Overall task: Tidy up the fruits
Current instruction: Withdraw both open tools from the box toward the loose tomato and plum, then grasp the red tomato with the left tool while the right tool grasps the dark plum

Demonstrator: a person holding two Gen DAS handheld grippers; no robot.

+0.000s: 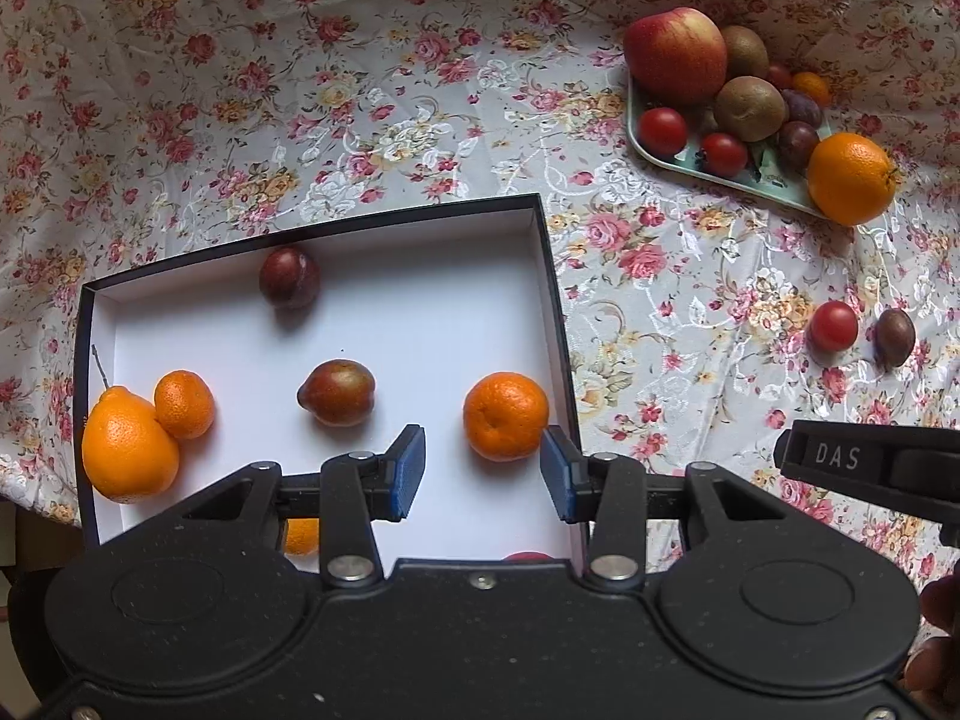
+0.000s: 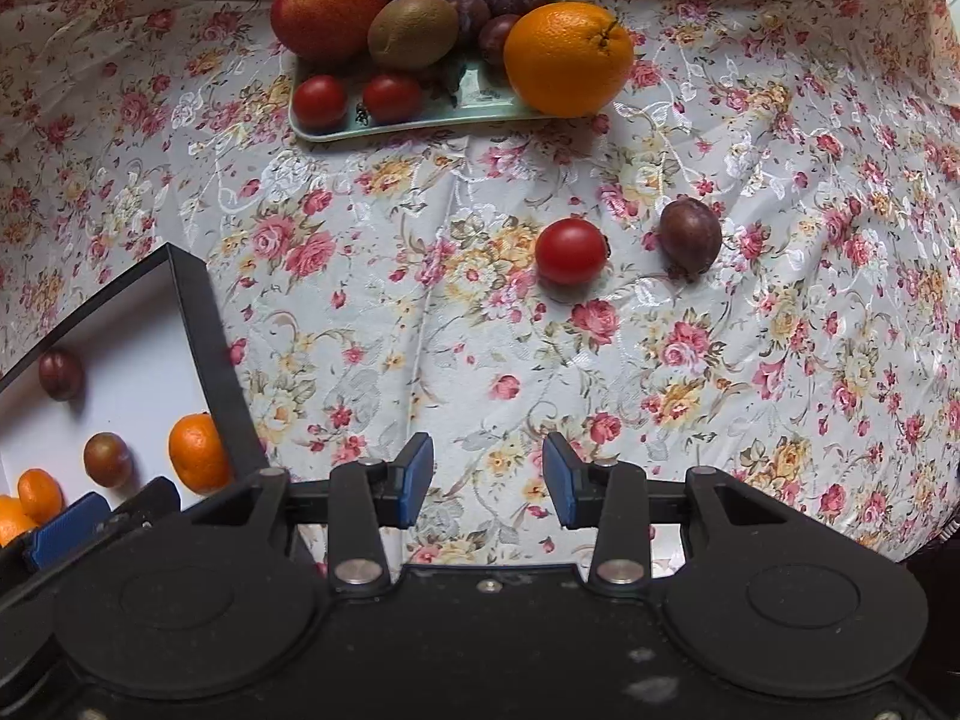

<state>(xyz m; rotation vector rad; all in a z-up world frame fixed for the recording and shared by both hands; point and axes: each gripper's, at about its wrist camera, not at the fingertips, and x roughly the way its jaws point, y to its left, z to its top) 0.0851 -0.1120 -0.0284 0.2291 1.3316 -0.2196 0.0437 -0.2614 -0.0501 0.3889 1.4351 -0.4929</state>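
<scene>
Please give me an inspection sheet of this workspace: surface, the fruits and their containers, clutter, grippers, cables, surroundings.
Surface: floral cloth, wrinkled, covers the table.
Box: box, open, white inside; holds plums, mandarins and a stemmed orange fruit.
Tray: tray, crowded; apple, kiwis, tomatoes, plums; big orange at its corner.
Loose fruit: tomato and plum on the cloth, side by side, apart.
Clutter: nothing seen.
Left gripper: left gripper open, over the box, empty.
Right gripper: right gripper open, over the cloth, empty.
Cables: nothing seen.
Surroundings: mostly hidden by the cloth.
</scene>
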